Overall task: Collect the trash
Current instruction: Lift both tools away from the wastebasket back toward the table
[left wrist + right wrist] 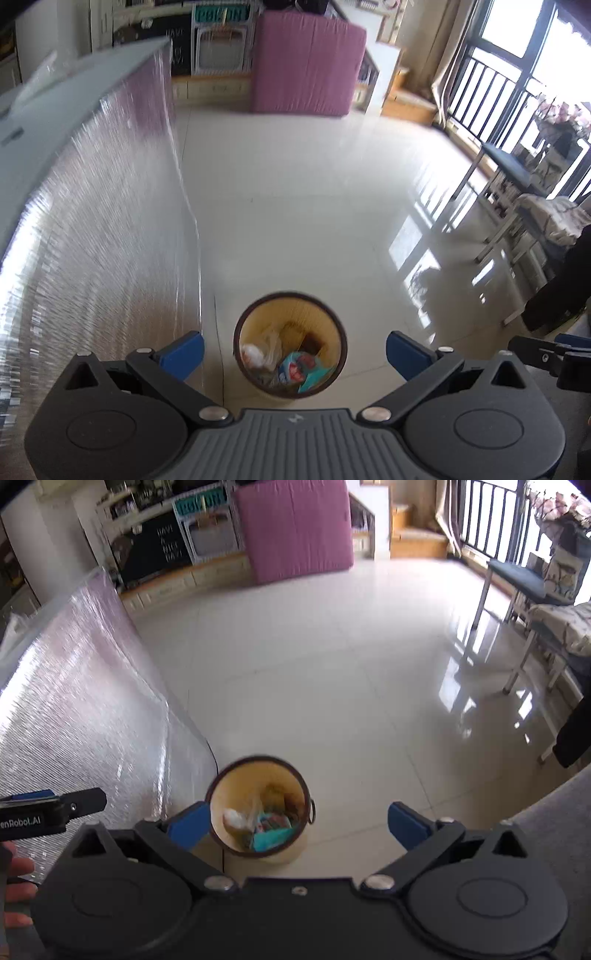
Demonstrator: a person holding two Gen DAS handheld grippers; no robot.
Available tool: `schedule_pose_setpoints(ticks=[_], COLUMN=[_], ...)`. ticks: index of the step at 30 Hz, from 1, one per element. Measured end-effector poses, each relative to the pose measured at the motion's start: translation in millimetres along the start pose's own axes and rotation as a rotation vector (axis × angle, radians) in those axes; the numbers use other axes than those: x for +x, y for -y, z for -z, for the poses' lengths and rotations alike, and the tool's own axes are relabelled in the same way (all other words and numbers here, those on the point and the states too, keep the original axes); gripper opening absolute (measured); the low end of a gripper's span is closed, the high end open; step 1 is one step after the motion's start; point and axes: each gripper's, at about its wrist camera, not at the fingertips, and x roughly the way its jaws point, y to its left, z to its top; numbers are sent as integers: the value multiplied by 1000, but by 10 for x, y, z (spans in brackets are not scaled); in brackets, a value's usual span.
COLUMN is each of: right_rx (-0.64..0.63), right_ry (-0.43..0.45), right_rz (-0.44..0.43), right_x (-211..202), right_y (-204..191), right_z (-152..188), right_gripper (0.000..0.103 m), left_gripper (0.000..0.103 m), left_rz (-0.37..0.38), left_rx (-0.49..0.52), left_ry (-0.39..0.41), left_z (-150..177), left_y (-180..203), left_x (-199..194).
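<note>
Trash [284, 363] in bin [341, 339] blurred, contents w/ wrappers indistinct.

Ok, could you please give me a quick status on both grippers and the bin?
Left gripper open, empty. Right gripper open, empty. Trash bin on floor below, holding wrappers. Nothing in the way.

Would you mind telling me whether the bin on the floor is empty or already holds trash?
It holds trash: the bin stands upright with a clear bag and teal wrapper inside.
</note>
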Motion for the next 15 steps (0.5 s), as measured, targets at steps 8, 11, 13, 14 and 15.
schedule_pose_setpoints(ticks=[8, 11, 13, 14, 15], right_rx=[1, -12, -26, -34, -43], right_ry=[122, 170, 203, 223, 243], right_rz=[-9, -19, -34, -45, -58], right_x=[-480, -641, -750, -801, -841], right_y=[-157, -280, -378, -443, -520], right_z=[17, 5, -18, -34, -62], right_gripper=[103, 103, 103, 103, 103], left_gripper=[103, 103, 103, 103, 103], left_rz=[24, 34, 32, 27, 20], left_rx=[-17, -27, -33, -35, -36], left_ry=[140, 206, 250, 271, 294], left_z=[-92, -131, -165, -191, -210], left_y=[-131, -221, -305, -343, -396], left_x=[-598, -874, -1053, -1146, -1234])
